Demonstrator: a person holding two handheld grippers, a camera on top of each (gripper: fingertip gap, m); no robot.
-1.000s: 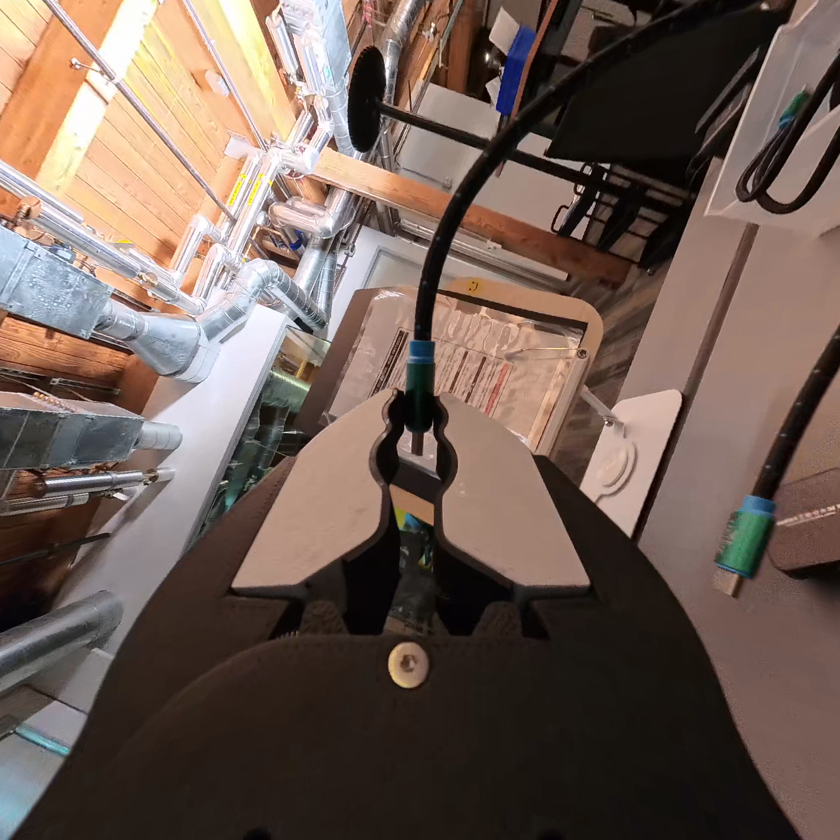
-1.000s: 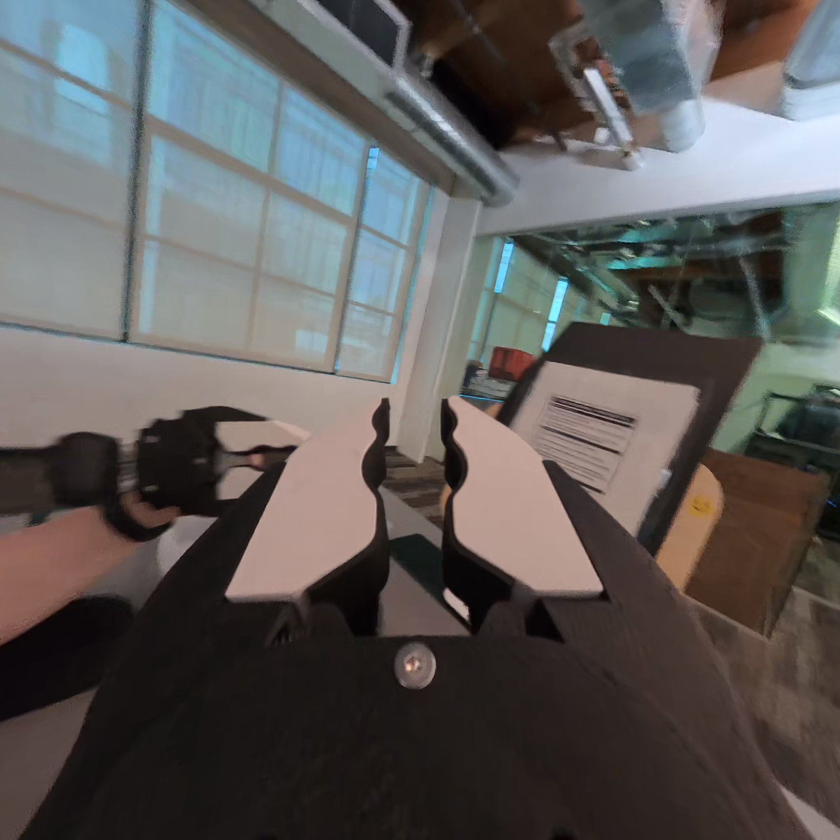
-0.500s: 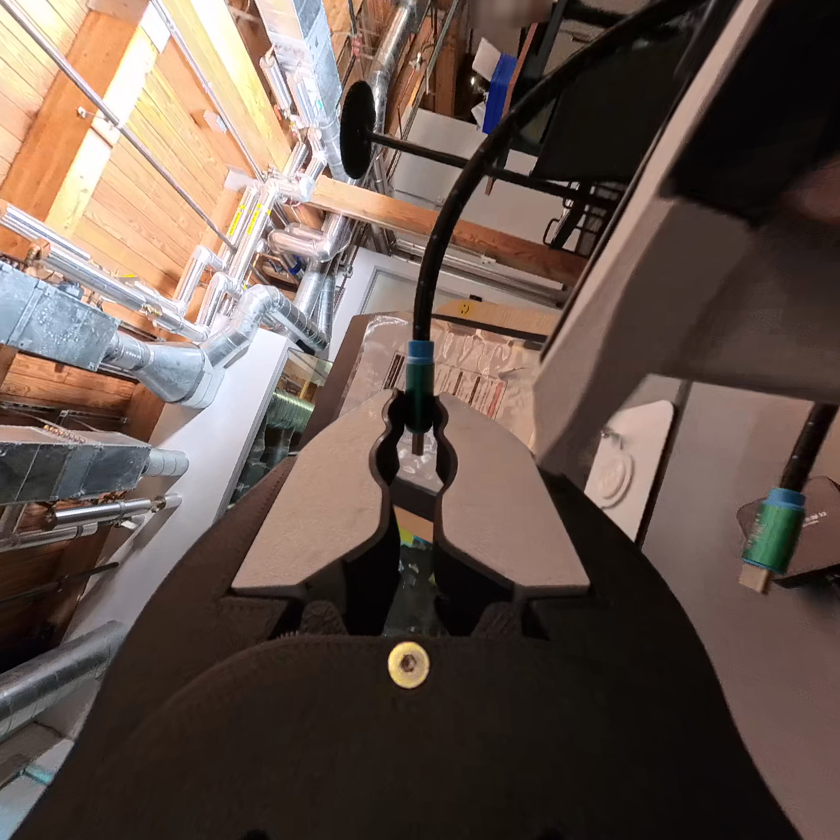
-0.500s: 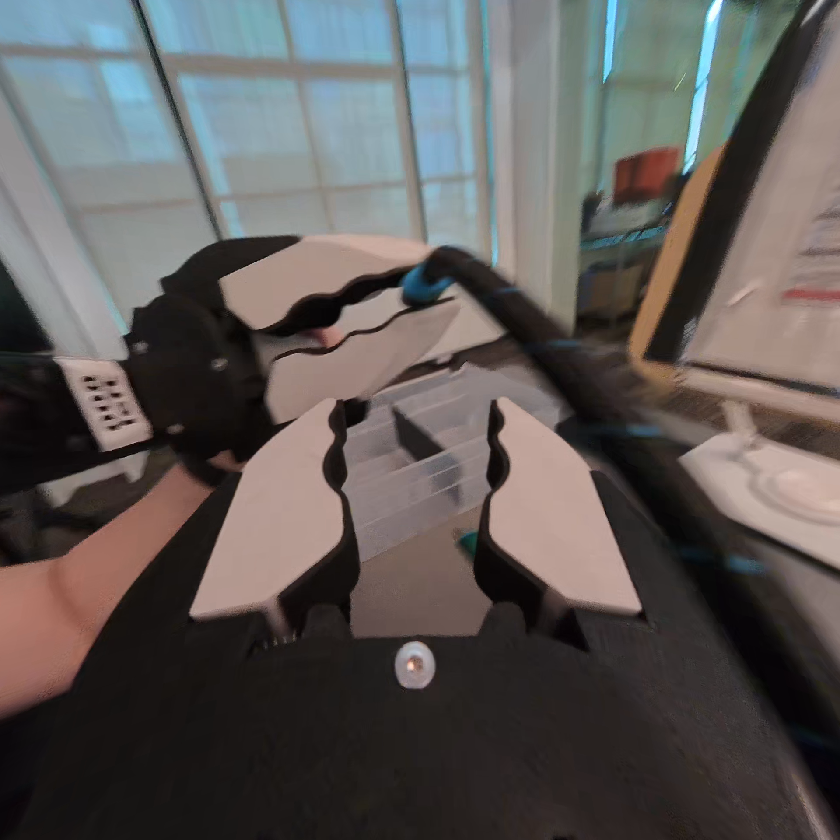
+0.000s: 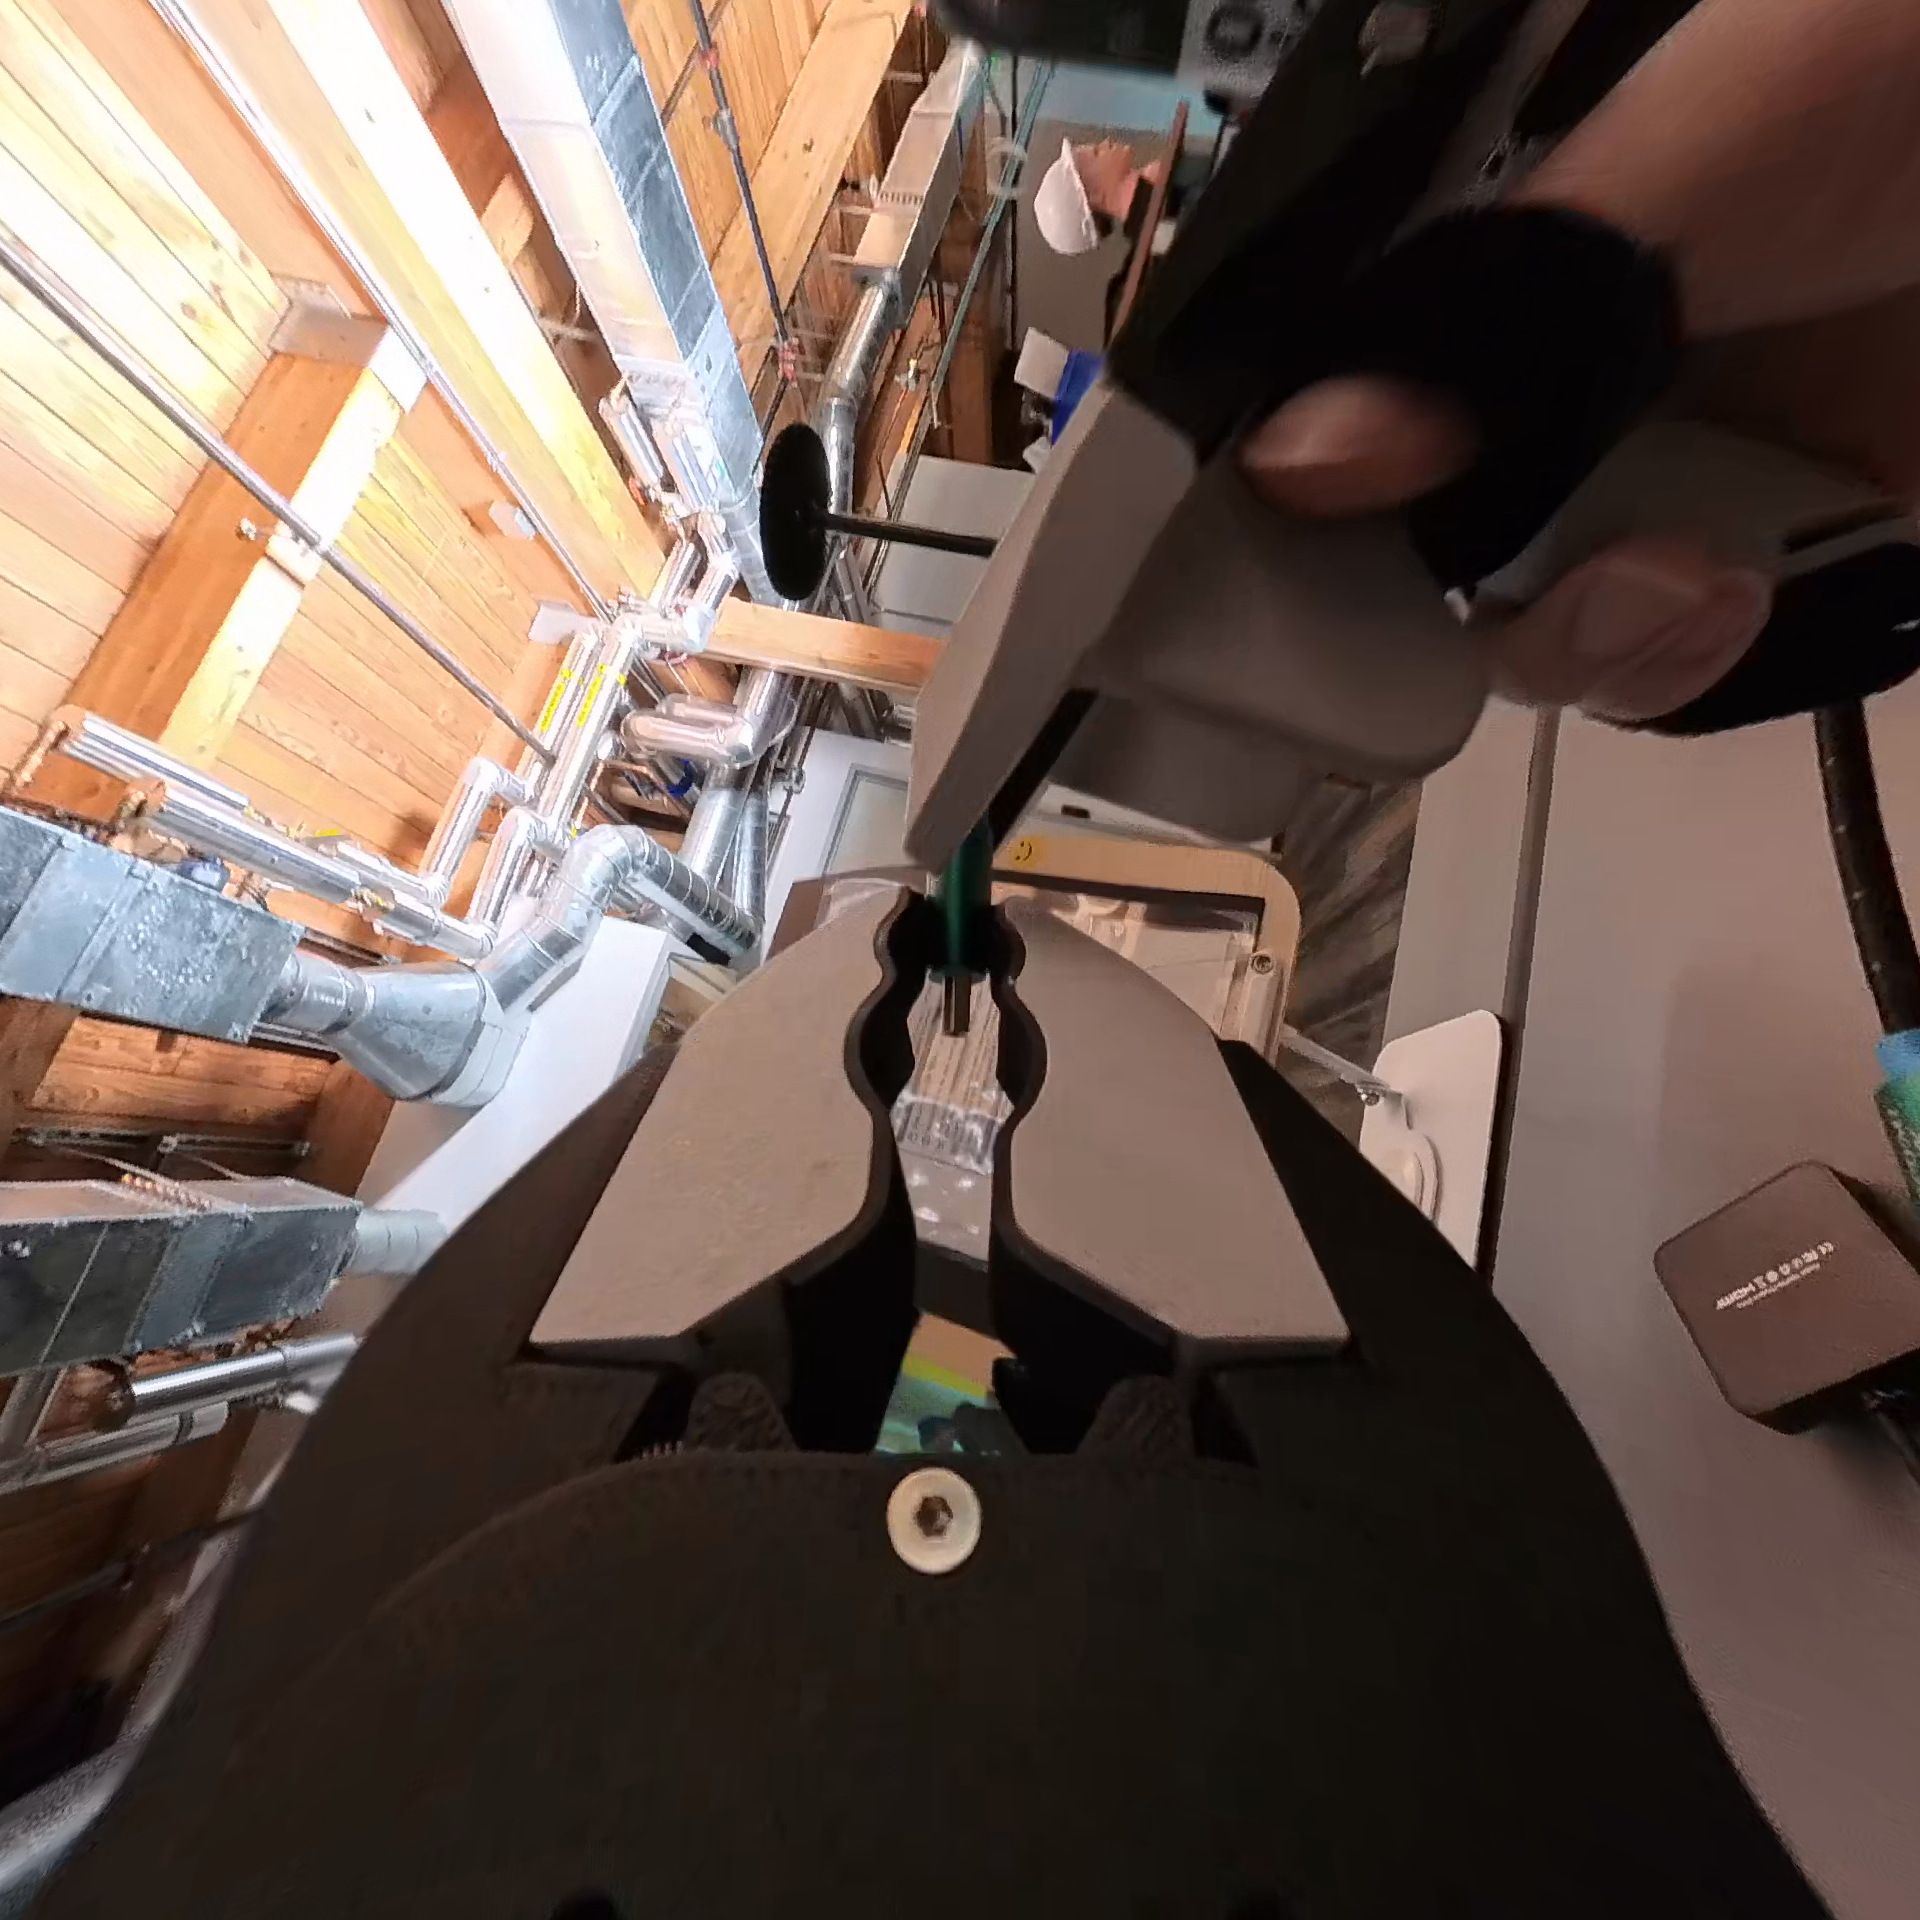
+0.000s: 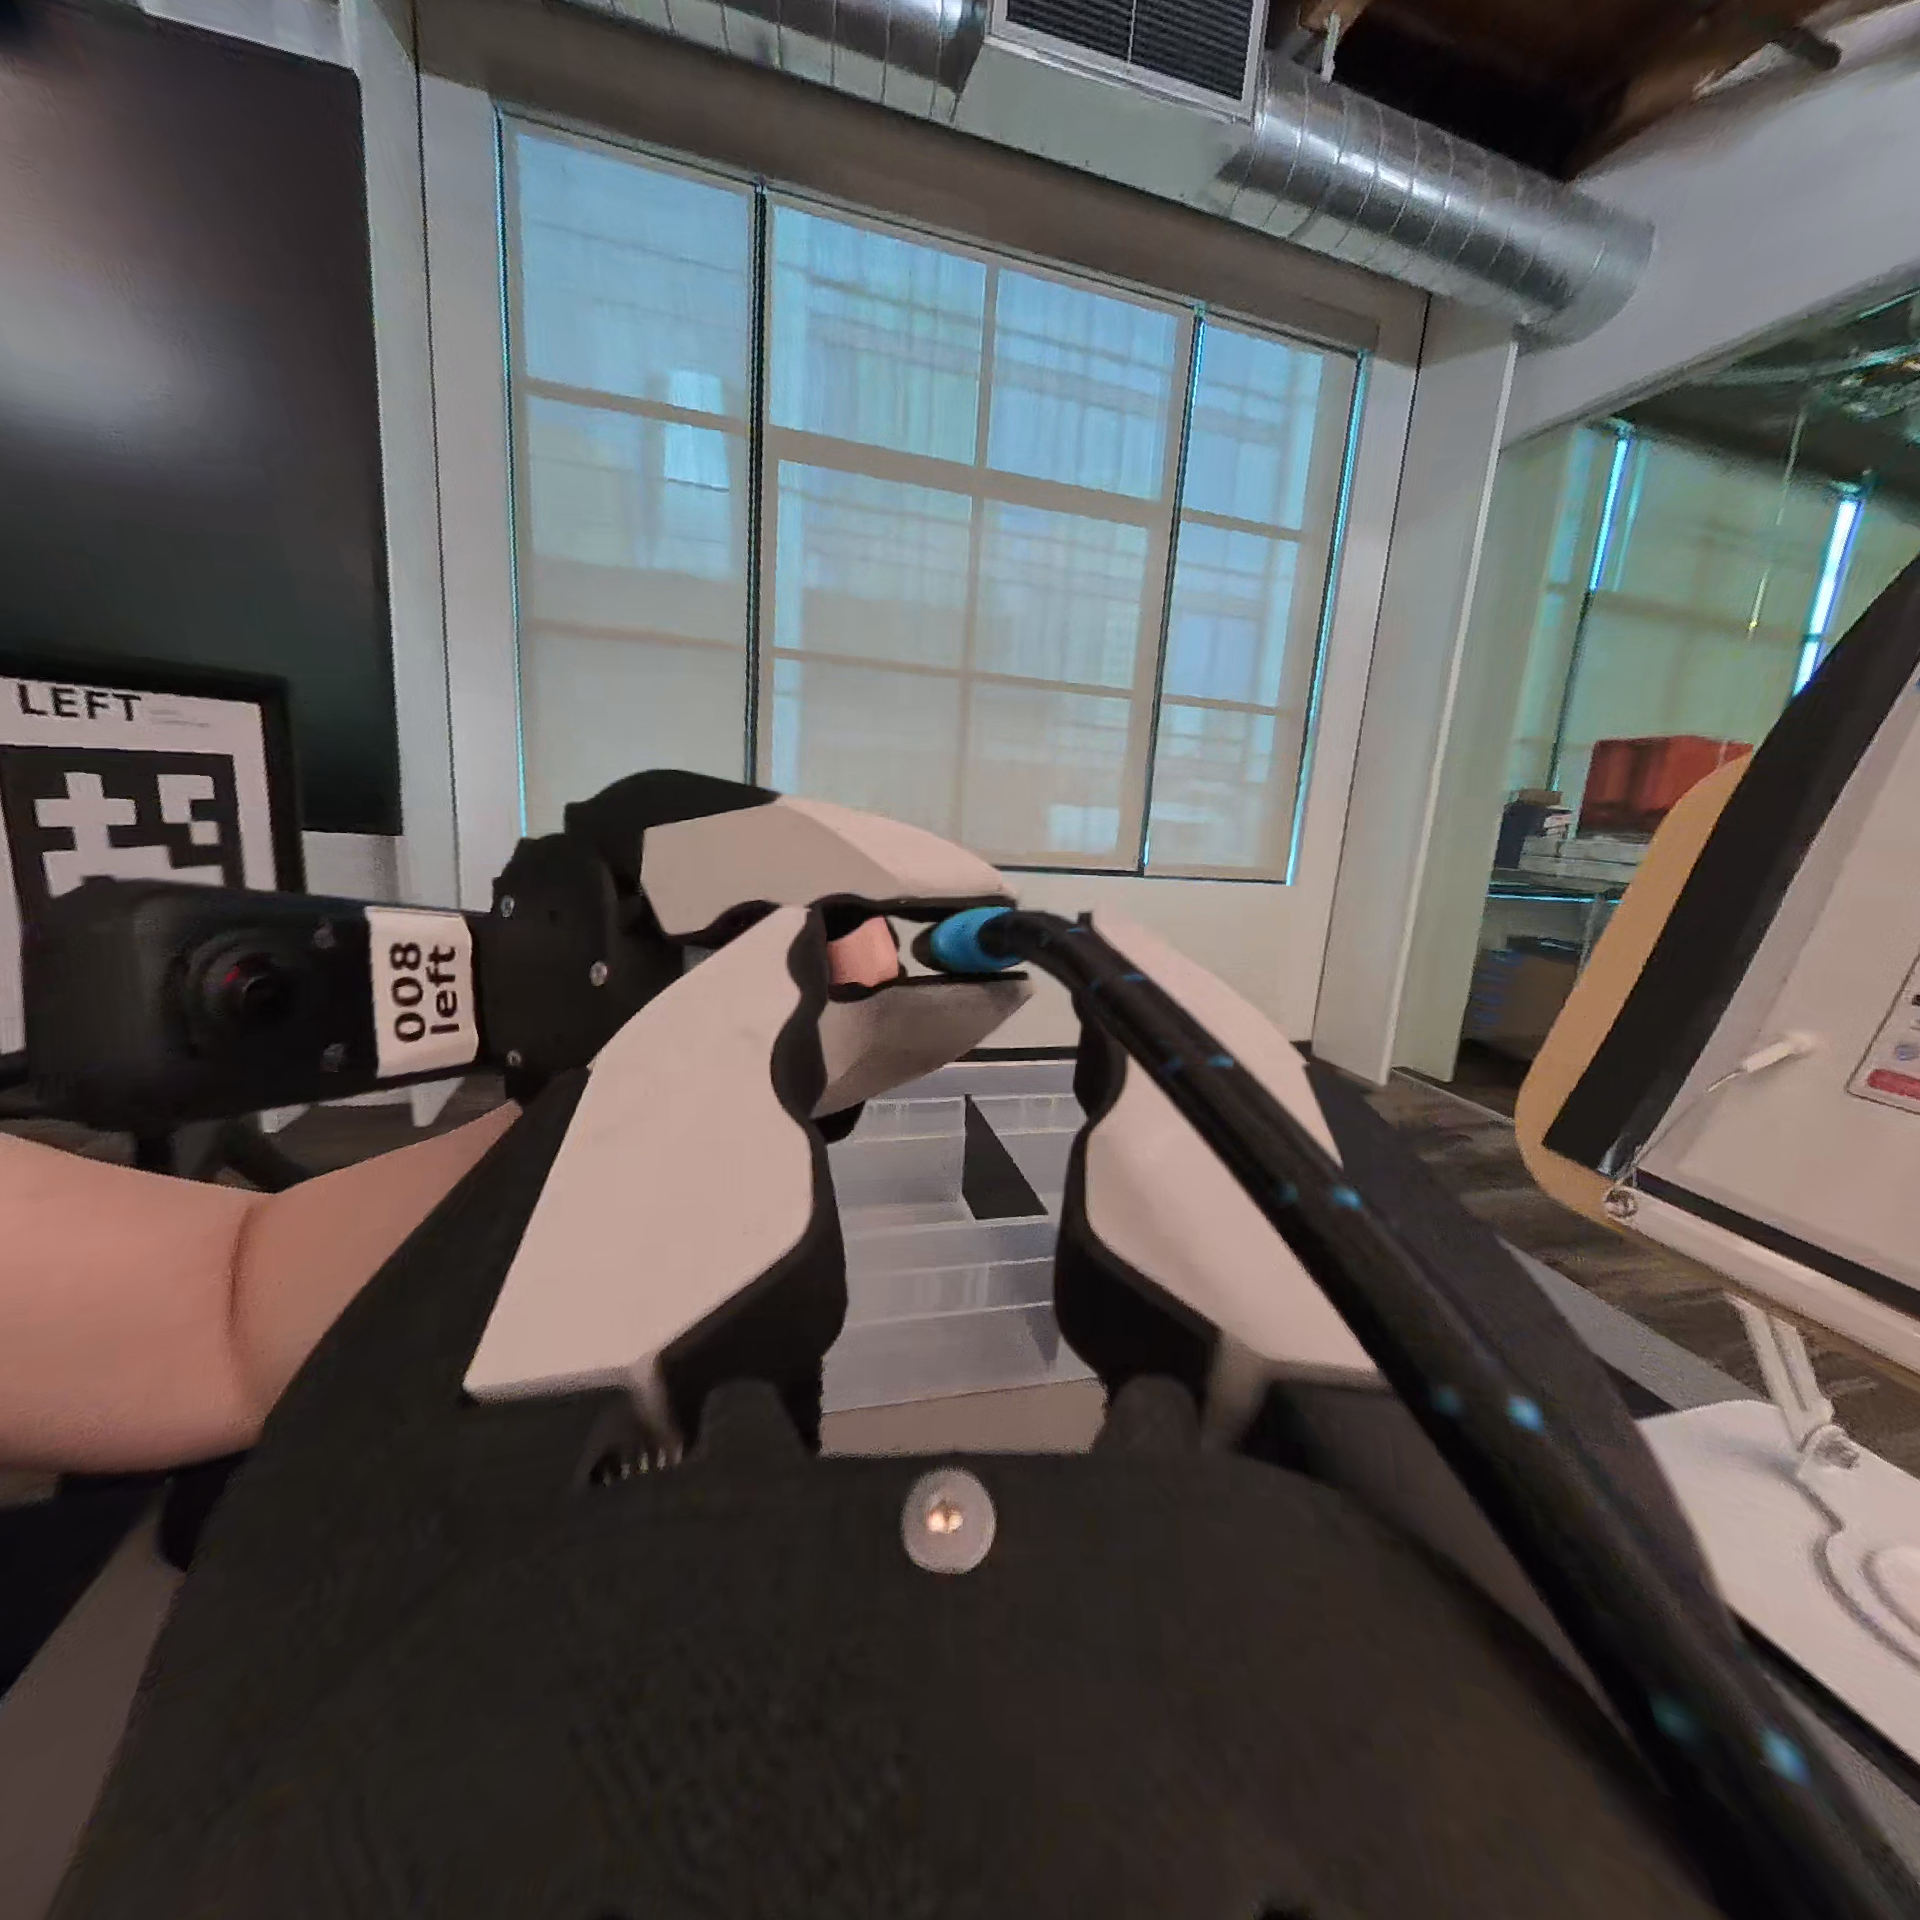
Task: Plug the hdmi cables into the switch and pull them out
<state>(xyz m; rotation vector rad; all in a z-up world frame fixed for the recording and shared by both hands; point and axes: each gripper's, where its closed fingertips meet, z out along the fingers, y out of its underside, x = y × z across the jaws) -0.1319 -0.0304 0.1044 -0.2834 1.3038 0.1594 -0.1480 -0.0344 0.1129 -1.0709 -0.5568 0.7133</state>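
Two grippers meet in the air at one cable end. In the left wrist view we see our left gripper (image 5: 951,935) with its fingers clenched on the green plug (image 5: 961,925) of an HDMI cable; the metal tip of the plug points back toward the camera, in the gap between the notched fingertips. Our right gripper (image 5: 1049,790) comes in from the upper right, and its grey fingers reach down to the same plug, just above our left fingertips. In the right wrist view the right gripper (image 6: 940,997) stands with its fingers spread apart, released, and they hold nothing. Between them we see the left gripper (image 6: 914,945), which lies across from the left side, and the blue collar (image 6: 966,935) of the plug comes out of its closed fingers. From the collar the black braided cable (image 6: 1351,1226) runs down to the right, over the right finger of our right gripper. The switch (image 5: 1787,1288), a small dark box, lies on the grey table (image 5: 1662,935) at the right edge of the left wrist view, well apart from the held plug. Just above it a second plug (image 5: 1899,1122) with a blue collar and a green body shows at the picture edge, near the switch; we cannot tell if it touches the switch. A white stand base (image 5: 1444,1112) sits on the table behind the switch.
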